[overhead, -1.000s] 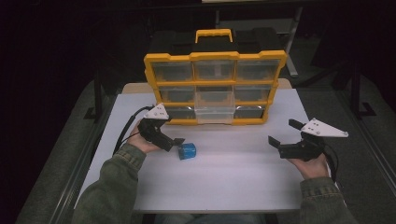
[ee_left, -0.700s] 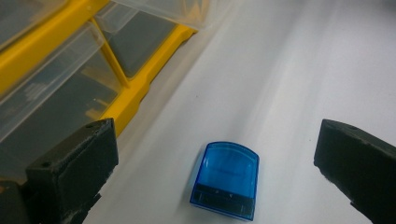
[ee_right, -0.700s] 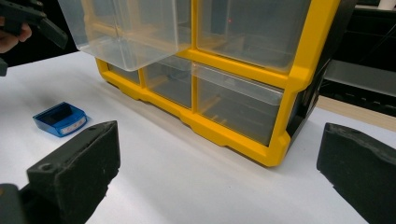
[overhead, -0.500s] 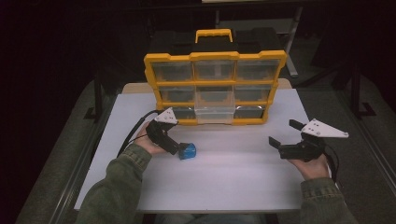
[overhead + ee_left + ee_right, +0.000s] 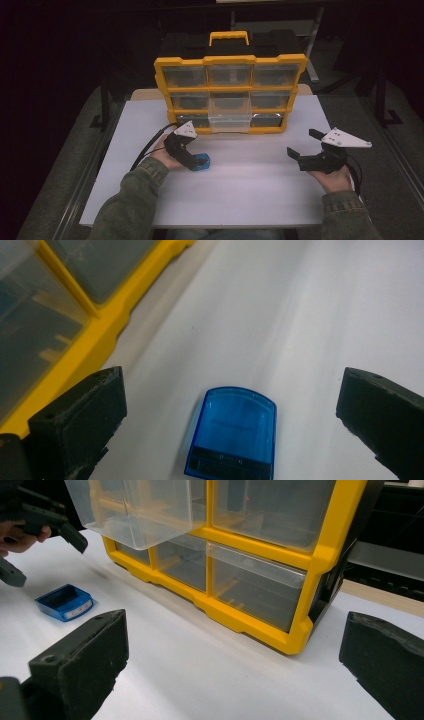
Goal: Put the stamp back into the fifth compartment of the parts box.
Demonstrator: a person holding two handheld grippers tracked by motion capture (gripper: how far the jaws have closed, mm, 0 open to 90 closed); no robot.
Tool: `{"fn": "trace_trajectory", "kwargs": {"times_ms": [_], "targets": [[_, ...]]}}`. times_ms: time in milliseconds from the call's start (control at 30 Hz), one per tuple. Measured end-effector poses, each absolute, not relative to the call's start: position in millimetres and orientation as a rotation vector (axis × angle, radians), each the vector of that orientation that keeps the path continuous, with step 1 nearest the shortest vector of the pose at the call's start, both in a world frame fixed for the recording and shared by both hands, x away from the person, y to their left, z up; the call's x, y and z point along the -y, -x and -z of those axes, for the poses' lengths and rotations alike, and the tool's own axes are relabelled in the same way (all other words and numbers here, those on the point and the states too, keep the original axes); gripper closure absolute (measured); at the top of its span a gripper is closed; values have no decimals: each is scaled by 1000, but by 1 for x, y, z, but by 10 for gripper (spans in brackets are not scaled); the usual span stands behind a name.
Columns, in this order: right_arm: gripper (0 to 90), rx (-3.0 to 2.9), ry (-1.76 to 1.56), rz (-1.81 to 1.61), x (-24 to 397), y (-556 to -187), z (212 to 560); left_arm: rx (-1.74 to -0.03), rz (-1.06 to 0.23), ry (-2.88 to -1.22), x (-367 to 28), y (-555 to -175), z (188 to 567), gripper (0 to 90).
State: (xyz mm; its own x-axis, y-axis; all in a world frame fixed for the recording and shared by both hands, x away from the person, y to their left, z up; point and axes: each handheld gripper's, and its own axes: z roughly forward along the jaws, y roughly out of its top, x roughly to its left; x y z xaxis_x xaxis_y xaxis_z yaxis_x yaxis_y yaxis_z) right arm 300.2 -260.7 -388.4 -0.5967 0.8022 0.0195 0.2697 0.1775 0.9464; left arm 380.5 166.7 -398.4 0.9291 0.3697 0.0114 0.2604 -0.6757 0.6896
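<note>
On the white table (image 5: 240,195), going from the left side to the right, the left gripper (image 5: 192,162) came first. It hung at about 8 o'clock from the table's middle, and its jaws were spread wide apart, grasping nothing. Between them, in the left gripper view, lay a small blue case (image 5: 232,437) flat on the table, with free space on both sides of it. In the high view the same case sat just at the tip of this gripper, in front of the organizer's lower left corner.

At 12 o'clock stood the yellow organizer (image 5: 230,92) with its rows of clear drawers. One clear drawer (image 5: 229,116) in the middle column was pulled out toward the person. In the right gripper view it stuck out above the table, and I could not tell whether anything was inside.

At about 4 o'clock the right gripper (image 5: 306,159) was held above the table, well apart from the case. Its jaws were also released and held nothing.

I judged that the left gripper was about to pick up the case. The case was low and looked smooth, so the jaws could close above it or push it away along the table if they came down unevenly. It also lay near the yellow frame, so the jaw on that side could strike the frame.
</note>
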Motion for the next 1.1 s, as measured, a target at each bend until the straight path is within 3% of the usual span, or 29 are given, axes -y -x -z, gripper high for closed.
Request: {"fn": "trace_trajectory", "kwargs": {"times_ms": [633, 1100], "targets": [[0, -1971, -1010, -1406, 262, -300, 390, -445, -124, -2458, -170, -388, 413, 5], [0, -1977, -1011, -1405, 262, -300, 390, -399, -130, -2521, -166, -386, 422, 142]]}}
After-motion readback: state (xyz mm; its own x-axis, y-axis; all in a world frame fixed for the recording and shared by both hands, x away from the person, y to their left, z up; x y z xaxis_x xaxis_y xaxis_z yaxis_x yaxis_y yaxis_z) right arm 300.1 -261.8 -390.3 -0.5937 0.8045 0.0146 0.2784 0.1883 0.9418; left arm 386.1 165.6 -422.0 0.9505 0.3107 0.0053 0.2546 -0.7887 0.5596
